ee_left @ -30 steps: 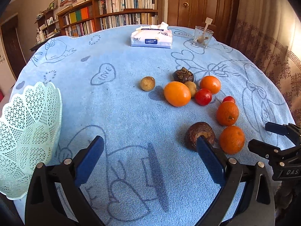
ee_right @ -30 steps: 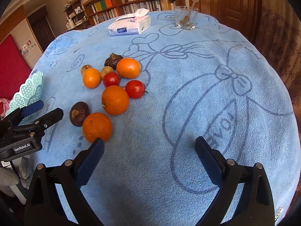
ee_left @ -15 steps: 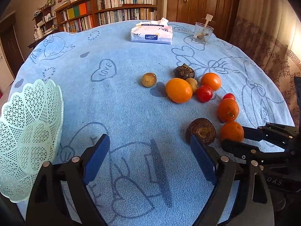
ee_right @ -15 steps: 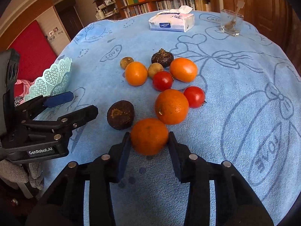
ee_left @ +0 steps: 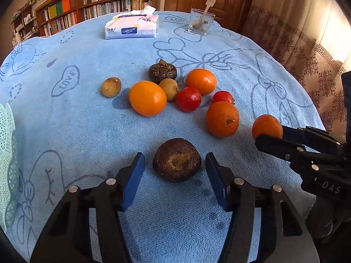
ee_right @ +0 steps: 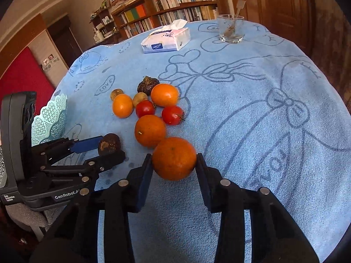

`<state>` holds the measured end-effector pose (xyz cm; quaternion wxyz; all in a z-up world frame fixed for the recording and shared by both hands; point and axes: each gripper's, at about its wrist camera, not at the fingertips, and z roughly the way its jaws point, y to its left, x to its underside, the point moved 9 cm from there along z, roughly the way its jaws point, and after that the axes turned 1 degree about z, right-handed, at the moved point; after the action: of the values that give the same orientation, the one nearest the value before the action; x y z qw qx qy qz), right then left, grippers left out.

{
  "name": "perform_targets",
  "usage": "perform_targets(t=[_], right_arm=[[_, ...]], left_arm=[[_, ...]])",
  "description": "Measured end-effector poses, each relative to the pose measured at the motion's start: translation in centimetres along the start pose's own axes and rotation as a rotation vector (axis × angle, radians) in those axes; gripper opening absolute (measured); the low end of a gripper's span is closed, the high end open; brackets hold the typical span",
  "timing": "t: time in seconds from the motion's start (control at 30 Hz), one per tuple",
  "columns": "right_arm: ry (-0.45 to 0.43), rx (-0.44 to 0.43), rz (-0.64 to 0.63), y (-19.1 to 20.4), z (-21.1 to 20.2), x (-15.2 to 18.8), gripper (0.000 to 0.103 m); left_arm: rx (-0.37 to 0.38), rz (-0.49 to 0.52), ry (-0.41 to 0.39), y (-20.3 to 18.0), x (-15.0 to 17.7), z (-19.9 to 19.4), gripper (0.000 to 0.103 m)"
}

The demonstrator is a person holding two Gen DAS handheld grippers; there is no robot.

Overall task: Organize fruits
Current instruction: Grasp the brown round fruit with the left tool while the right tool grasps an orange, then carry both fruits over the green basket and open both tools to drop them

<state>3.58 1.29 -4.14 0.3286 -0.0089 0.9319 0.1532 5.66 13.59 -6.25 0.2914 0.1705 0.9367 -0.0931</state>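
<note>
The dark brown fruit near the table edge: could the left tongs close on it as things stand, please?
Probably yes: the dark brown fruit sits between the open left tongs, nothing between; the nearest orange lies beyond.

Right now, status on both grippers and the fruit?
Right gripper: jaws shut on orange. Left gripper: jaws open, straddling dark brown fruit, not gripping. Seven other fruits loose on cloth. Basket on left, path clear.

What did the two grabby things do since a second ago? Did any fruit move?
The right gripper moved in and closed on the nearest orange fruit, now pinched between its pads. The left gripper moved forward to straddle the dark brown wrinkled fruit, jaws open, not touching it. The other oranges, the red tomatoes, the tissue pack and the glass stayed put.
</note>
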Motion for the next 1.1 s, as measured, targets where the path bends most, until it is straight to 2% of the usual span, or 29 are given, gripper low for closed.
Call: perform_targets(t=[0.03, 0.1, 0.27, 0.37, 0.53, 0.8, 1.1], right_arm=[[-0.002, 0.002, 0.001, 0.0, 0.0, 0.0, 0.04], [-0.004, 0.002, 0.0, 0.2, -0.1, 0.0, 0.04], [-0.031, 0.006, -0.005, 0.9, -0.7, -0.8, 0.04], [-0.047, 0.012, -0.017, 1.6, -1.1, -1.4, 0.04], [-0.068, 0.01, -0.056, 3.6, -1.6, -2.4, 0.04], [-0.059, -0.043, -0.131, 9.0, -0.6, -3.6, 0.04], [-0.025, -0.128, -0.227, 16.6, 1.3, -4.3, 0.04]], left_arm=[[-0.002, 0.001, -0.005, 0.0, -0.1, 0.0, 0.056], [0.002, -0.004, -0.013, 0.0, -0.2, -0.1, 0.044], [0.031, -0.022, -0.027, 0.2, -0.1, -0.6, 0.044], [0.012, -0.033, -0.066, 0.9, -0.3, -1.8, 0.044], [-0.07, -0.074, -0.151, 3.9, -1.0, -4.9, 0.044], [-0.255, -0.185, -0.28, 11.7, -0.9, -11.0, 0.044], [-0.403, -0.314, -0.317, 19.9, 1.8, -15.1, 0.044]])
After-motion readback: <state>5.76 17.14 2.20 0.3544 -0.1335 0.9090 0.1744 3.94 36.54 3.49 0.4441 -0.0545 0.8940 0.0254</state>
